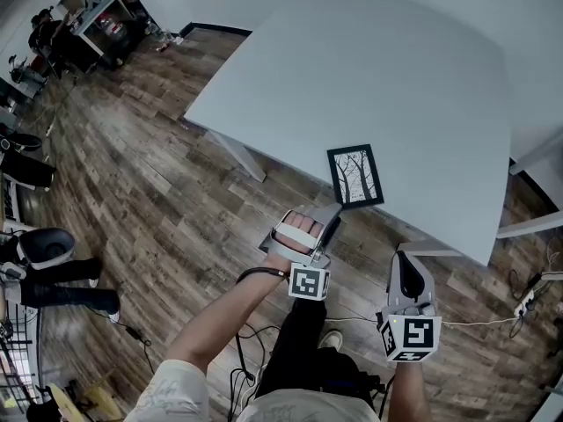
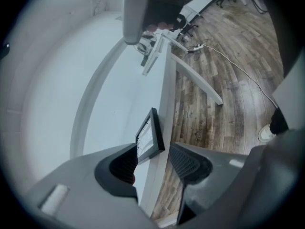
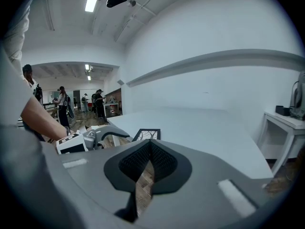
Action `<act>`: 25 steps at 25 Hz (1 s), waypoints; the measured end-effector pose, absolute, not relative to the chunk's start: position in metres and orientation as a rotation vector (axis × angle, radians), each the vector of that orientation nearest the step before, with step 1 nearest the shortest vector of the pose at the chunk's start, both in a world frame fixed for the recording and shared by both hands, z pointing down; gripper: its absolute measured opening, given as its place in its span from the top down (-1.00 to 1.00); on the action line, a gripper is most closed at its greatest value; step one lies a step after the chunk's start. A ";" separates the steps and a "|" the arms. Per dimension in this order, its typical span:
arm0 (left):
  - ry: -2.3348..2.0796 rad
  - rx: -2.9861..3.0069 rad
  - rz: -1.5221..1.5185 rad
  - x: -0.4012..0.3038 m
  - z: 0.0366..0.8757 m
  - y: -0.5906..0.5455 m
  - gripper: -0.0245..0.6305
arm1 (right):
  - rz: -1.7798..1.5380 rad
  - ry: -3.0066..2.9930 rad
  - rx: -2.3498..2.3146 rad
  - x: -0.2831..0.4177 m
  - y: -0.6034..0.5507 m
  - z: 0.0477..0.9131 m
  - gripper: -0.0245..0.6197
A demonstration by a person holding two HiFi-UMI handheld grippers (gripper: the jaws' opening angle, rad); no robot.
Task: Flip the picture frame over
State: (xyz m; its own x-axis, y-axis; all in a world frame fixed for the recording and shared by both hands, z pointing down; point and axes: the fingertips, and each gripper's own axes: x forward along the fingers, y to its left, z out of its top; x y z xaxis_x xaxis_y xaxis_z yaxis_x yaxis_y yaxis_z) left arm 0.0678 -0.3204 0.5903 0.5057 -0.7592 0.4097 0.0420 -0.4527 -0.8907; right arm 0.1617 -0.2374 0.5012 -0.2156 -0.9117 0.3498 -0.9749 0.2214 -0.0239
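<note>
Near the worktop (image 1: 369,69) edge in head view, picture frame (image 1: 355,176) face up, bare-tree print, left gripper (image 1: 327,218) just short of it, right gripper (image 1: 406,266) over wood floor (image 1: 158,174), left gripper view, jaws spread, frame corner between them, right gripper view, jaws clenched empty, people (image 3: 62,104) far off.

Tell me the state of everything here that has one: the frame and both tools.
picture frame: lying flat, picture side up, at the near edge of the table.
left tool: jaws apart, lined up with the frame's edge, not closed on it.
right tool: jaws together, empty, over the floor.
</note>
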 end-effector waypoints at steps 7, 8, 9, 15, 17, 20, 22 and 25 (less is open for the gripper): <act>0.949 -2.140 -0.944 0.058 0.531 -0.306 0.31 | 0.294 -2.277 1.820 0.167 -0.238 0.473 0.85; 1.006 -2.204 -0.917 0.056 0.524 -0.304 0.34 | 0.285 -2.283 1.826 0.168 -0.237 0.469 0.85; 1.063 -2.266 -0.888 0.054 0.518 -0.302 0.38 | 0.277 -2.289 1.831 0.168 -0.237 0.465 0.85; 1.388 -2.498 -0.639 0.036 0.466 -0.289 0.69 | 0.226 -2.330 1.864 0.169 -0.229 0.437 0.85; 1.455 -2.524 -0.581 0.033 0.454 -0.283 0.76 | 0.206 -2.345 1.872 0.170 -0.226 0.429 0.85; 1.501 -2.555 -0.539 0.029 0.445 -0.273 0.92 | 0.175 -2.362 1.876 0.169 -0.220 0.417 0.85; 1.539 -2.583 -0.494 0.026 0.439 -0.266 0.92 | 0.158 -2.368 1.879 0.169 -0.216 0.409 0.85; 1.612 -2.659 -0.367 0.021 0.423 -0.258 0.92 | 0.142 -2.380 1.882 0.167 -0.211 0.398 0.85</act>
State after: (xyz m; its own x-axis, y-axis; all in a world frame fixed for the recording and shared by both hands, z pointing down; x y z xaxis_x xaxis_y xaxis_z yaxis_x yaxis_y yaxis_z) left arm 0.0209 -0.2585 0.4227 0.4422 -0.8758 0.1935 -0.8732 -0.4697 -0.1299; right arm 0.1672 -0.2108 0.3980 -0.2287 -0.9635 0.1392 -0.9732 0.2298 -0.0083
